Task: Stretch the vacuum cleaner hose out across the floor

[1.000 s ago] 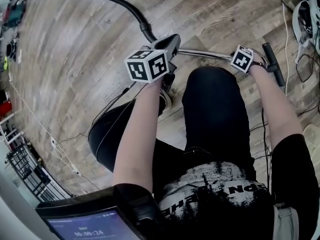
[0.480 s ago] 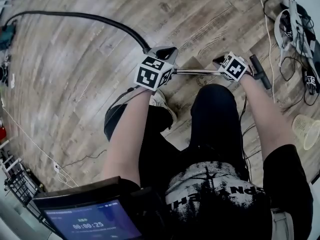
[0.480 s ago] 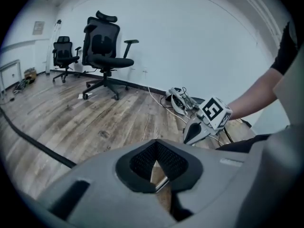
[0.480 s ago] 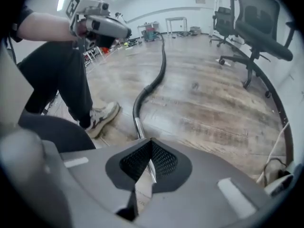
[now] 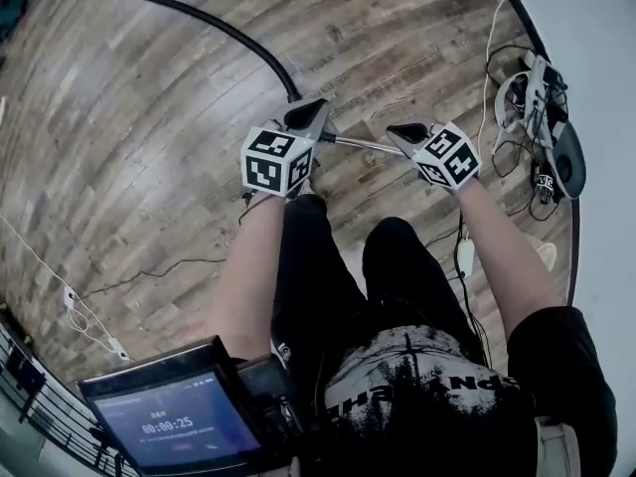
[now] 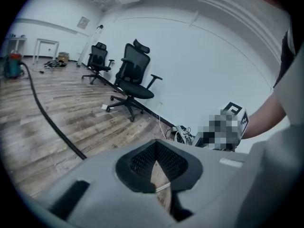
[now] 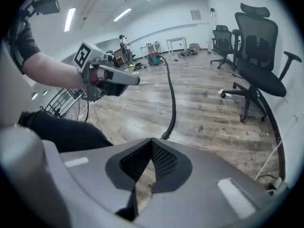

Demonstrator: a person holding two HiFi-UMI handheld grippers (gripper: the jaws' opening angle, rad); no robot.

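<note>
While both hang above the floor, left gripper (image 5: 305,114) and right gripper (image 5: 399,133): jaws pressed together, nothing pinched. Thin silver metal wand (image 5: 356,144): shows between them in the head view. Long black vacuum cleaner hose (image 7: 174,101): on the grey-brown wood-plank floor (image 5: 149,147), curving gently away to the distant teal canister vacuum cleaner (image 6: 11,66). Step, judged: stretch largely done, hose released. Next: straightening the remaining bend calls for a fresh grip near the wand end.

Plank floor (image 5: 139,147), with black hose (image 5: 214,23) lying from eleven o'clock toward centre, cables (image 5: 537,127) tangled at two o'clock.
</note>
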